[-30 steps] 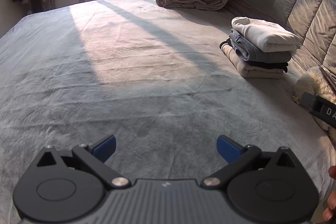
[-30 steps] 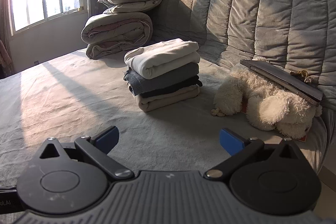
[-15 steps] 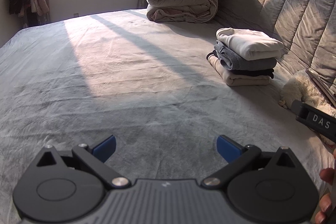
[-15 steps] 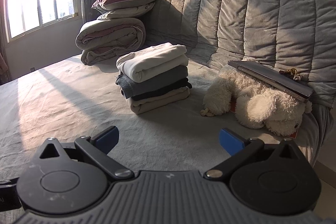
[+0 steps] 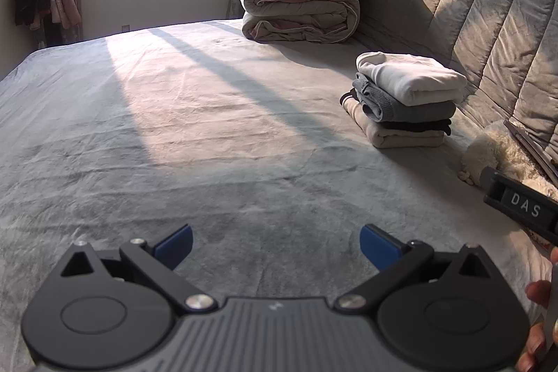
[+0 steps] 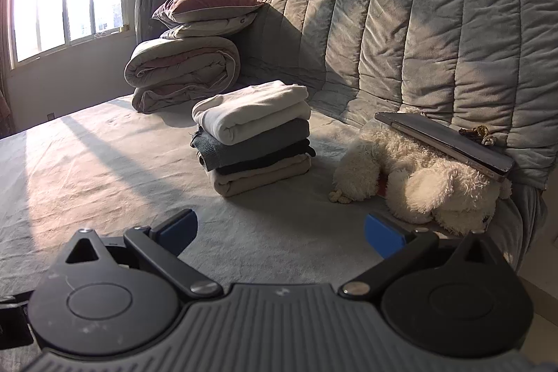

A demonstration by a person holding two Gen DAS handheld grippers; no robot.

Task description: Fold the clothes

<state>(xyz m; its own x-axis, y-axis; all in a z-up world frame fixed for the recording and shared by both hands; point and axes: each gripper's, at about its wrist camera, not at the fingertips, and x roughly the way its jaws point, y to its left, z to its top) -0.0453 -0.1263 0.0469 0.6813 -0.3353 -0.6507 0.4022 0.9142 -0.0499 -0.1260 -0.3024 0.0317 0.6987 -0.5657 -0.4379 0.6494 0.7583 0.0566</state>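
Observation:
A neat stack of folded clothes (image 5: 406, 100) (image 6: 254, 145) sits on the grey bed near the padded headboard: a cream piece on top, then grey, dark and beige ones. My left gripper (image 5: 275, 244) is open over bare bedsheet, well short of the stack and to its left, with nothing between its blue pads. My right gripper (image 6: 280, 230) is also open and empty, in front of the stack. Part of the right gripper's black body shows at the right edge of the left wrist view.
A rolled duvet (image 5: 300, 11) with pillows on top lies at the head of the bed. A white plush toy (image 6: 422, 183) with a dark flat book-like object (image 6: 443, 142) on it rests against the headboard (image 6: 436, 23). A hand (image 5: 540, 319) shows at the lower right.
Both grippers have drawn back and tilted up, so the clothes stack and bedding look farther off and more of the room shows. Both stayed open and empty.

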